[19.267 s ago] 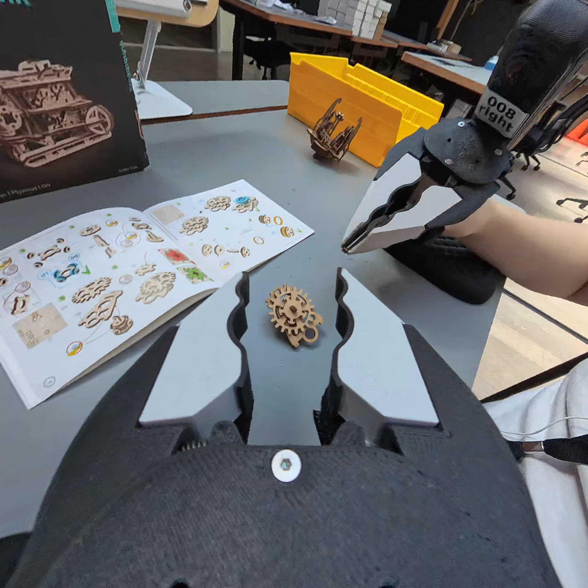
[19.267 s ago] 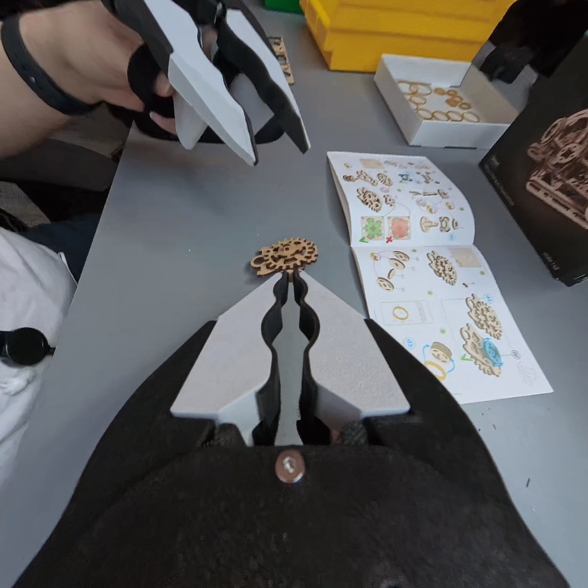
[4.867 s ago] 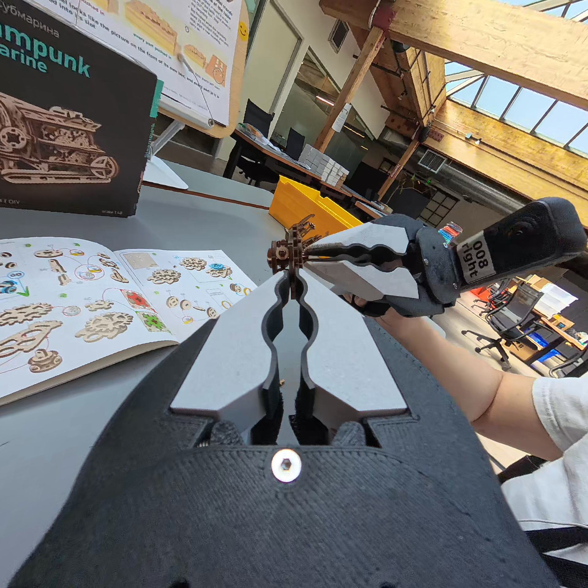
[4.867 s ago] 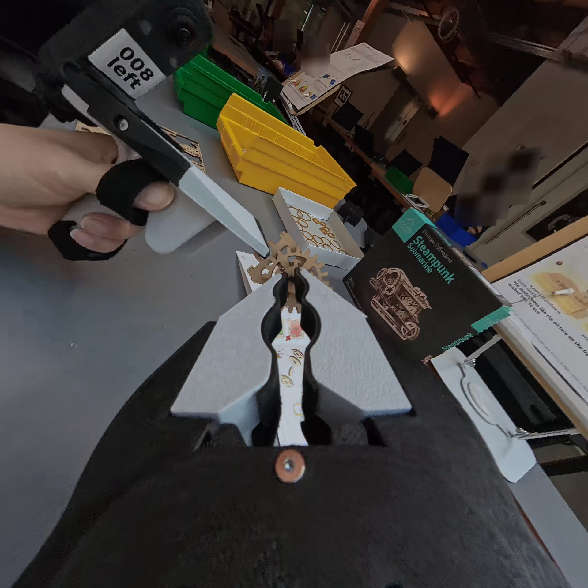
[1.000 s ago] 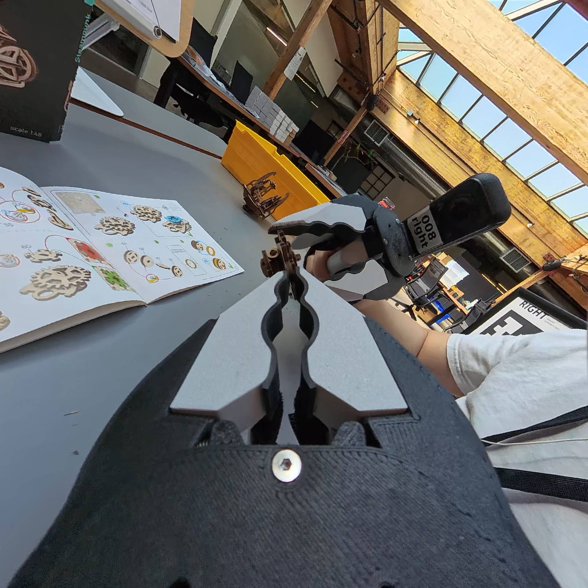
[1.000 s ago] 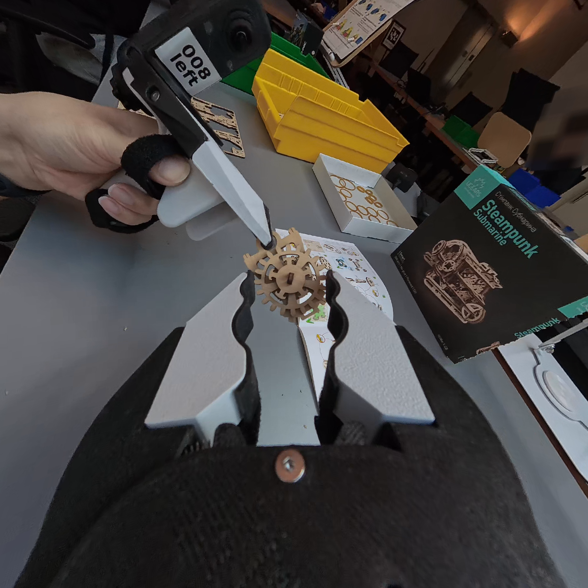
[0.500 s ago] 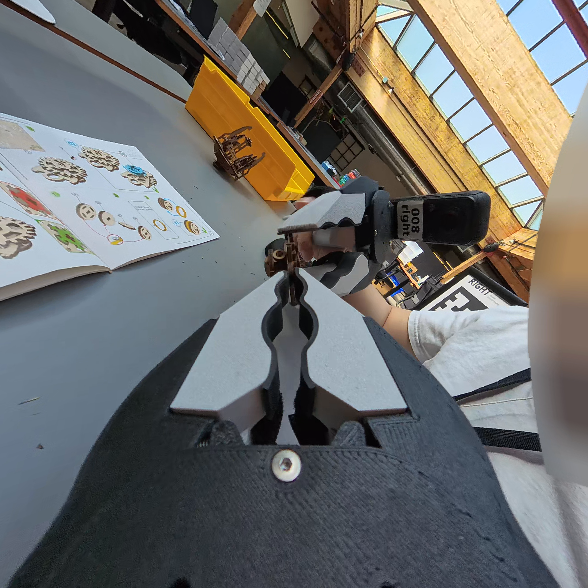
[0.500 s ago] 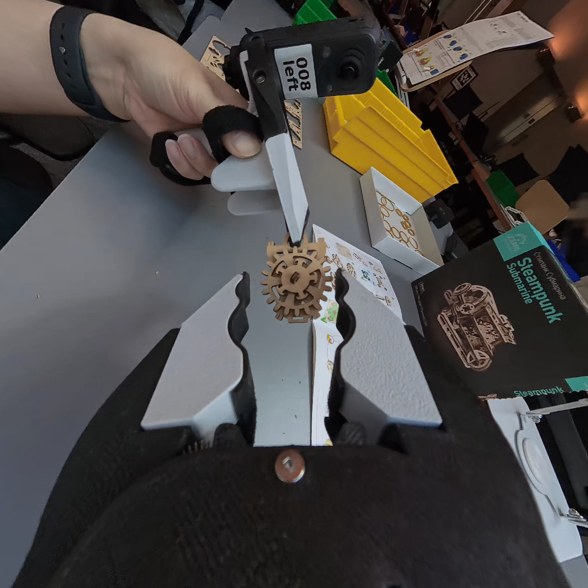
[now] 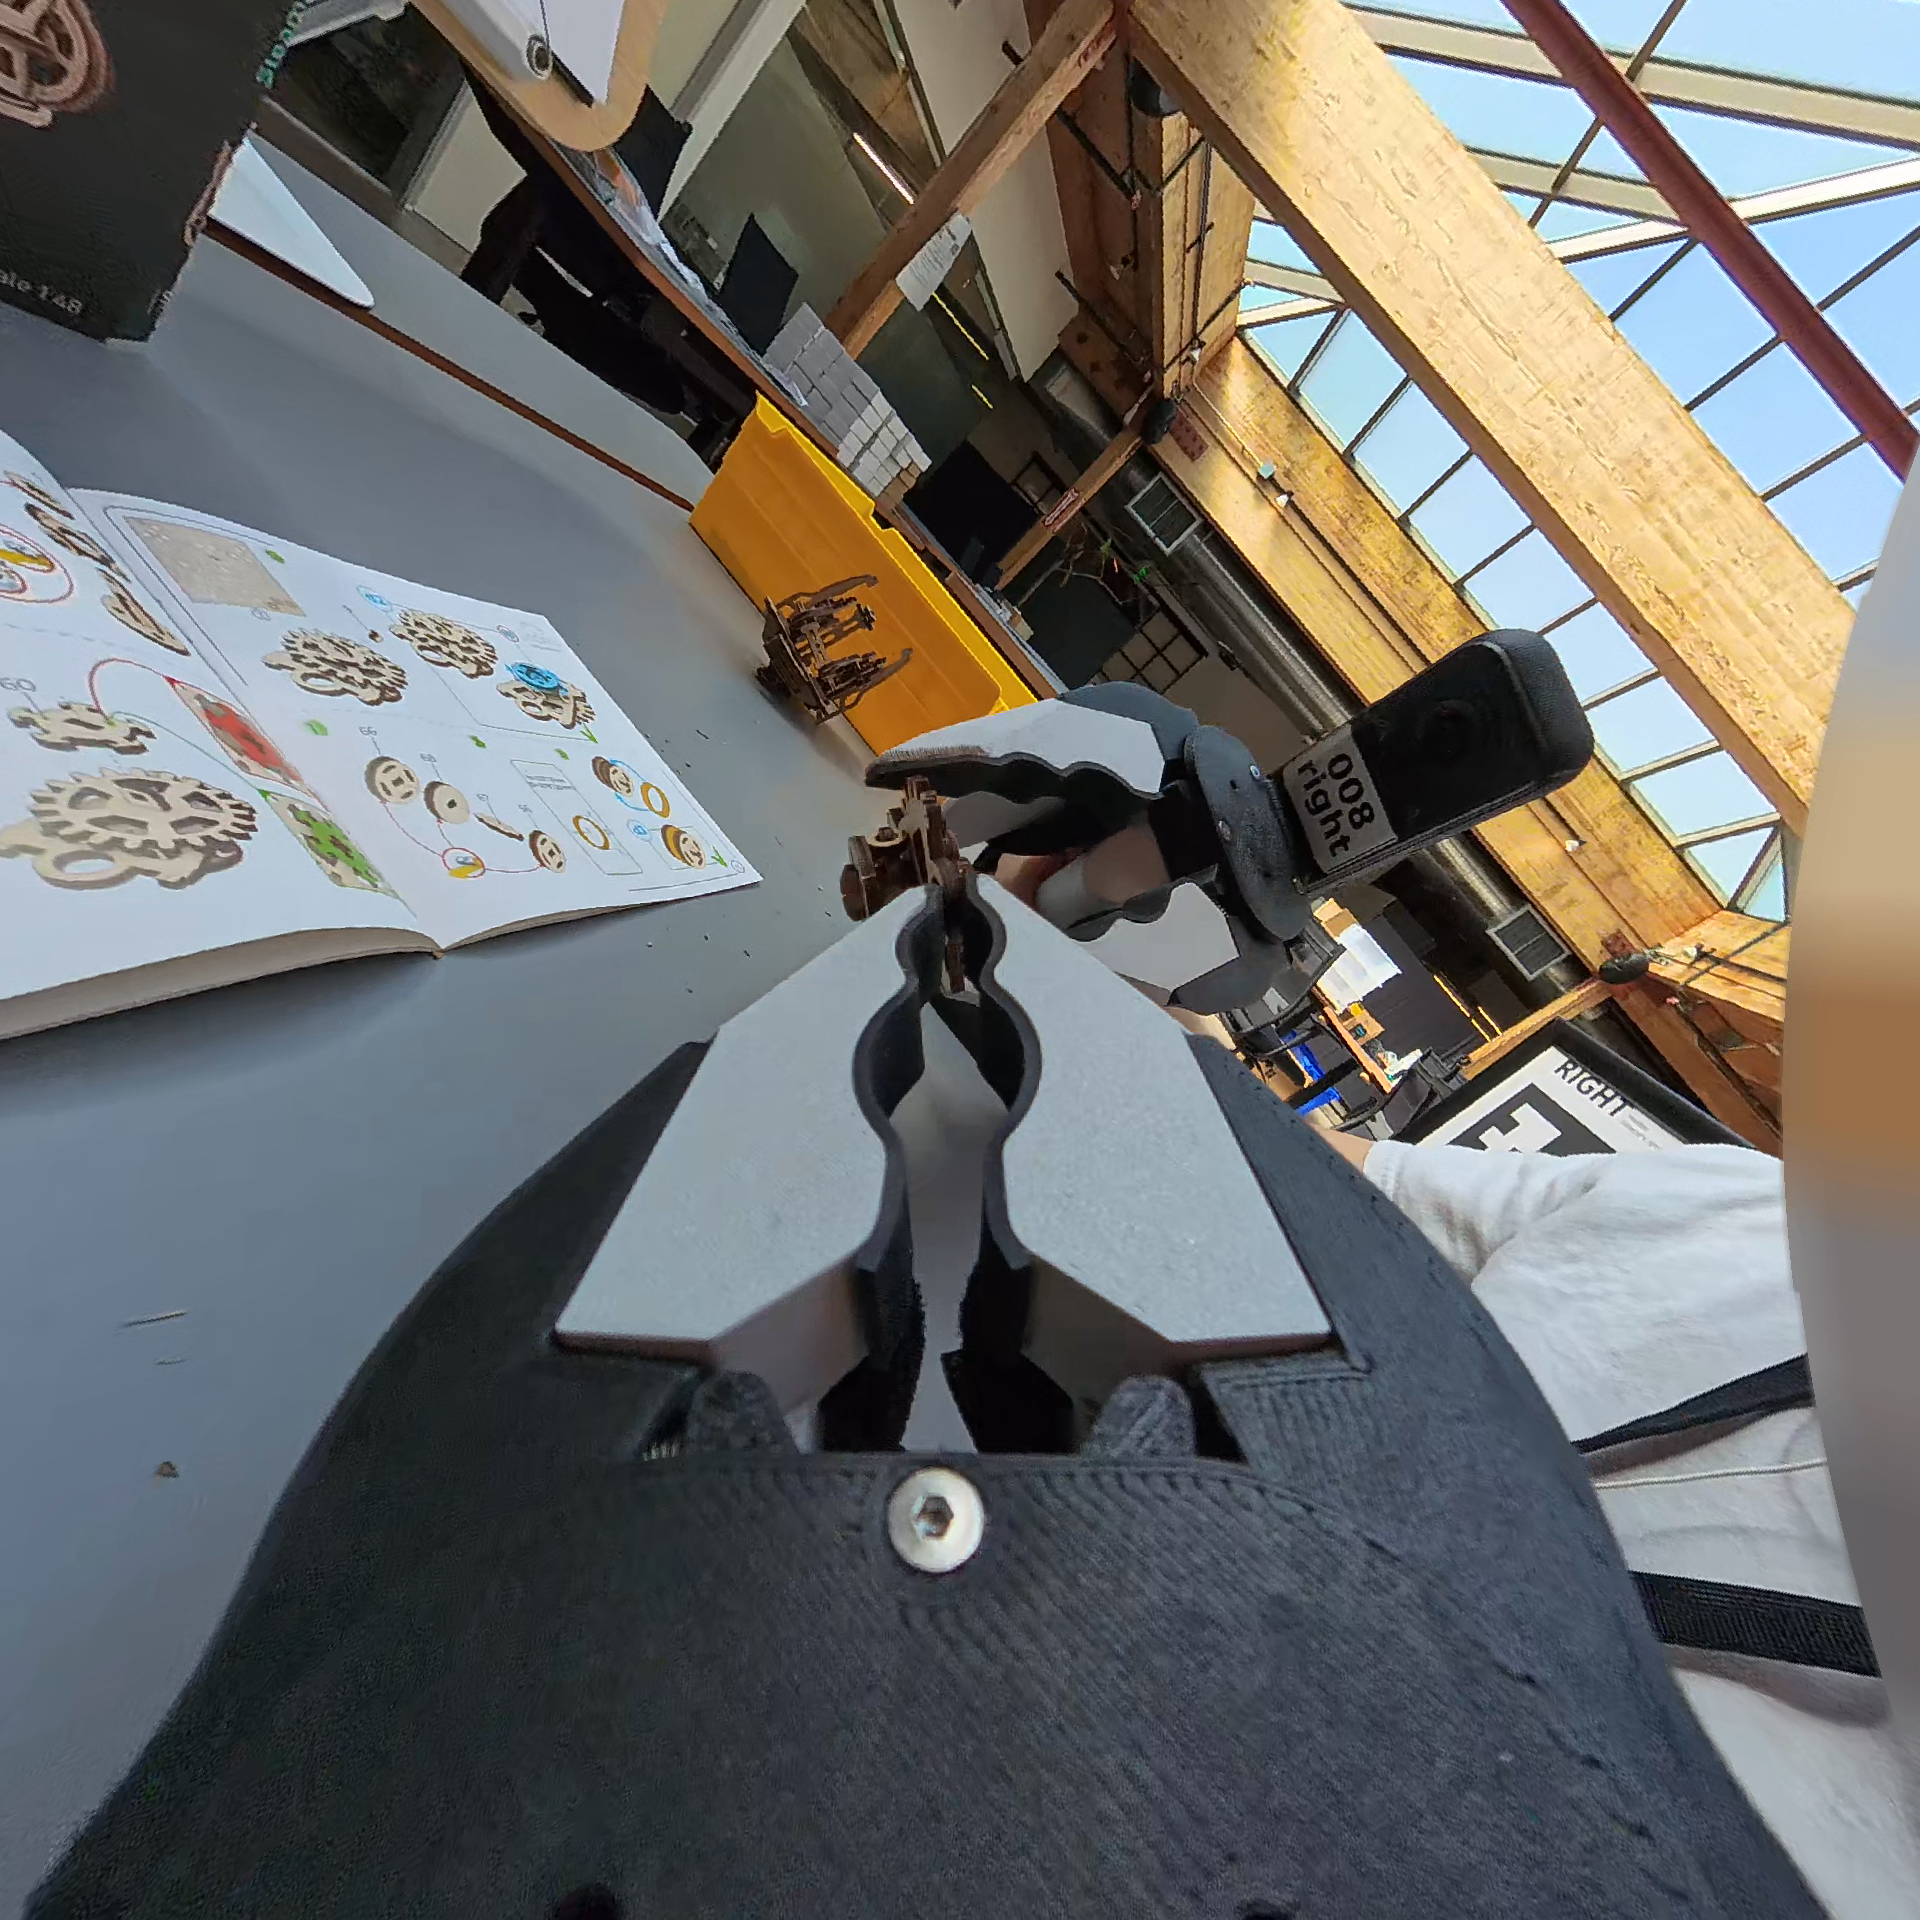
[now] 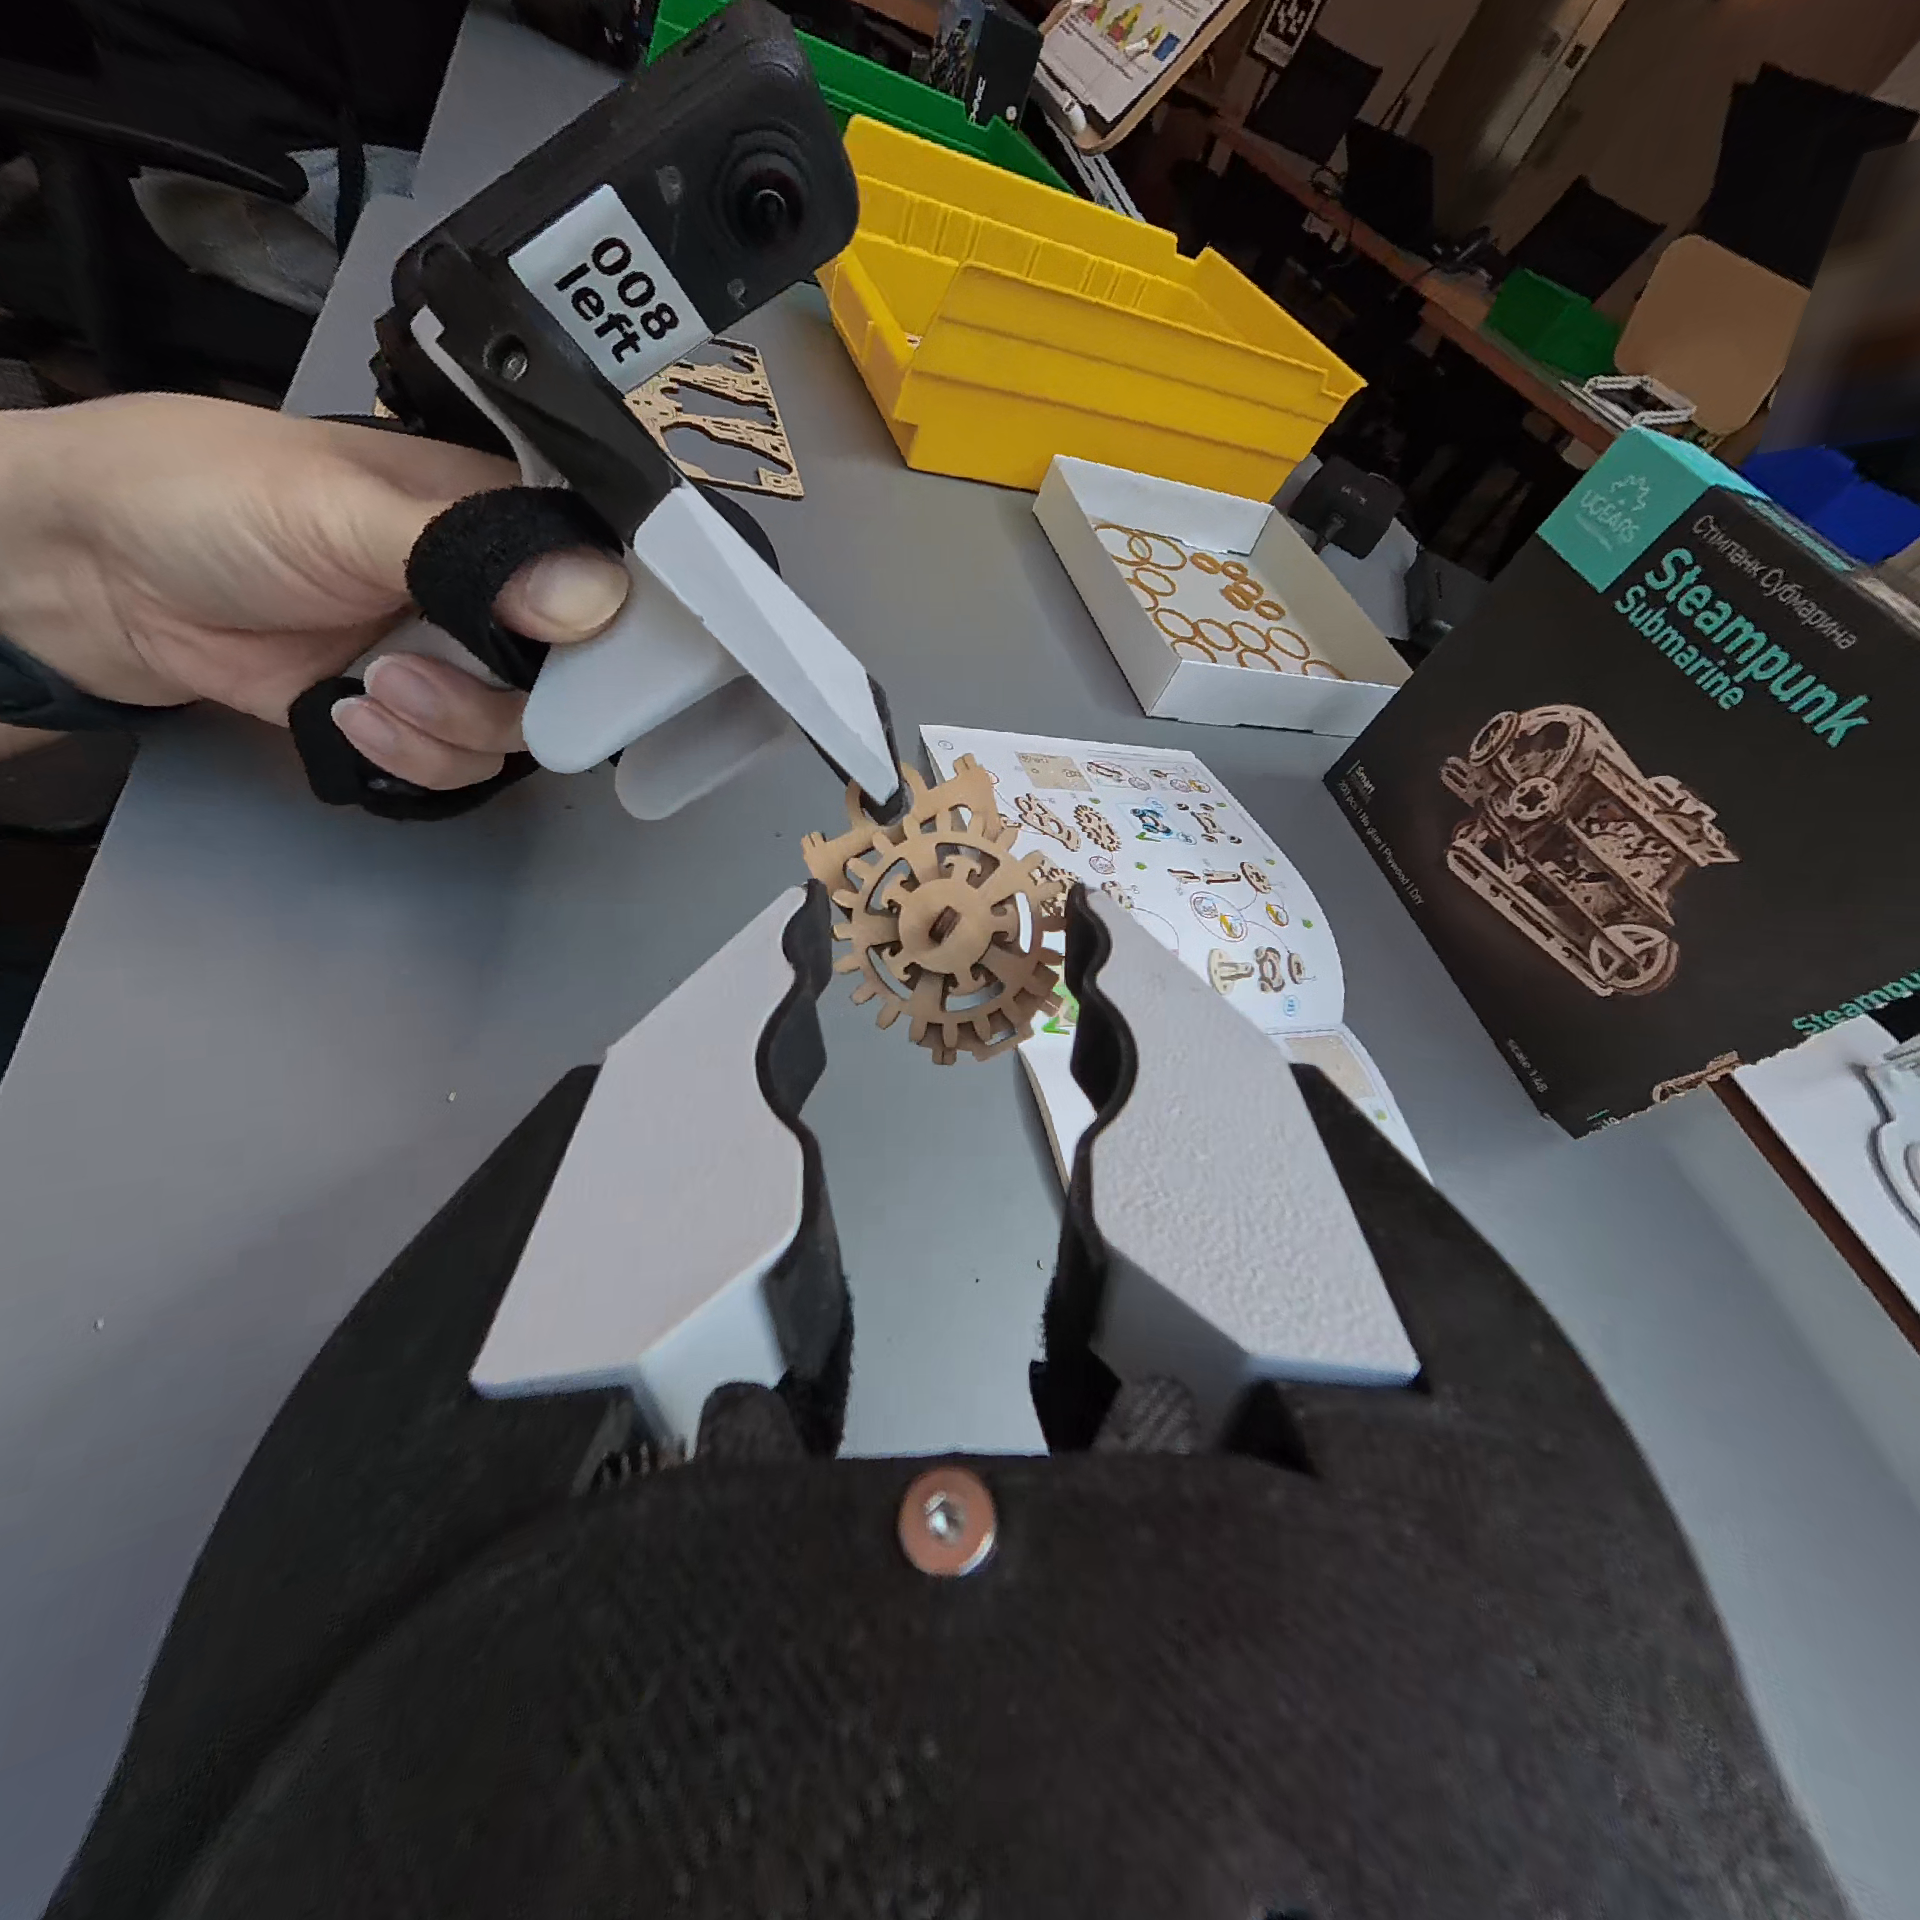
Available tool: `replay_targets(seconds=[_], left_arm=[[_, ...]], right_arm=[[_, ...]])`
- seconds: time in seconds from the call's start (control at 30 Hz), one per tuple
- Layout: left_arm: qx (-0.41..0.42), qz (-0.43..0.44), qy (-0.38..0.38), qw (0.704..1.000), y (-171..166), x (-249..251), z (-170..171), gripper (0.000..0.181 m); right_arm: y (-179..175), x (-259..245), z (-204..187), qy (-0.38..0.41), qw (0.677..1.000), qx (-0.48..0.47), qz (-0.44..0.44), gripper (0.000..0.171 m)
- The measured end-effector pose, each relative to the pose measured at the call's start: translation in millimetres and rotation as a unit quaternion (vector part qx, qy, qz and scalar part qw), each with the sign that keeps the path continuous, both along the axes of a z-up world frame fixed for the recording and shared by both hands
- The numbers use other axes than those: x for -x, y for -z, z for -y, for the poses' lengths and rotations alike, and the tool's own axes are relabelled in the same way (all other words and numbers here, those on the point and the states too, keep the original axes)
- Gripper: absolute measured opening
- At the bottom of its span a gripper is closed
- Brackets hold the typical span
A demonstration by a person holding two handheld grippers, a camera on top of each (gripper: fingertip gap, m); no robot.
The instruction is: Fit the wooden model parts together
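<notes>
A wooden gear assembly (image 10: 940, 925) is held in the air above the grey table (image 10: 312, 1039). My left gripper (image 9: 940, 904) is shut on the rim of the gear assembly (image 9: 899, 847), which shows edge-on here. In the right wrist view the left gripper (image 10: 883, 795) pinches the gear's upper edge. My right gripper (image 10: 940, 914) is open, with its jaws on either side of the gear's flat face. In the left wrist view the right gripper (image 9: 987, 831) sits just behind the gear, jaws apart.
An open instruction booklet (image 10: 1195, 862) lies under the gear. A white tray (image 10: 1164, 675) of wooden rings, yellow bins (image 10: 1070, 343), a dark model box (image 10: 1662, 810) and a cut wooden sheet (image 10: 727, 426) lie beyond. A small wooden sub-assembly (image 9: 826, 655) stands by the yellow bin. The tips of both grippers are at nearly the same place.
The gear lay on the table long ago and is now lifted in my left gripper. Over the last second both grippers have tilted around it. The right gripper stays open.
</notes>
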State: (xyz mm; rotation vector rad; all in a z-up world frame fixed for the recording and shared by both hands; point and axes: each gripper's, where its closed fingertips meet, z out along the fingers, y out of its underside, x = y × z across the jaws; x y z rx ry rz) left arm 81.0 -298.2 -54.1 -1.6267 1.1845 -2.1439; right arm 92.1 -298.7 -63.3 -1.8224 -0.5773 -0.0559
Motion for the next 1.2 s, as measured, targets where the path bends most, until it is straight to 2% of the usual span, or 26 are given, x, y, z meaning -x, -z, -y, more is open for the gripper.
replay_targets(seconds=[0.1,0.17,0.23,0.33,0.43,0.6,0.83,1.1,1.2], left_arm=[[0.006,-0.003,0.002,1.0,1,1,1,0.0],[-0.004,-0.004,0.003,1.0,1,2,2,0.0],[-0.028,-0.006,0.006,1.0,2,2,5,0.0],[-0.08,-0.013,0.009,0.997,3,3,10,0.0],[-0.111,-0.021,0.018,0.993,3,5,14,0.0],[-0.089,-0.012,0.009,0.996,0,4,12,0.001],[-0.104,-0.003,-0.03,0.994,-3,1,5,0.001],[-0.041,0.005,-0.014,0.999,-5,4,-2,0.0],[-0.002,0.029,0.004,1.0,-11,8,-4,0.0]], right_arm=[[0,1,0,-0.01,1.0,-0.004,0.003,0.045],[-2,2,5,-0.036,0.998,-0.02,0.041,0.046],[-6,6,10,-0.061,0.993,-0.047,0.092,0.06],[-1,9,15,-0.079,0.977,-0.067,0.185,0.057],[7,9,14,-0.079,0.973,-0.055,0.211,0.047],[-1,6,12,-0.054,0.986,-0.042,0.155,0.044],[1,-2,1,0.006,0.999,-0.003,0.033,0.044],[-8,2,3,-0.013,0.998,-0.037,0.044,0.044],[-19,5,9,-0.044,0.997,-0.055,0.03,0.06]])
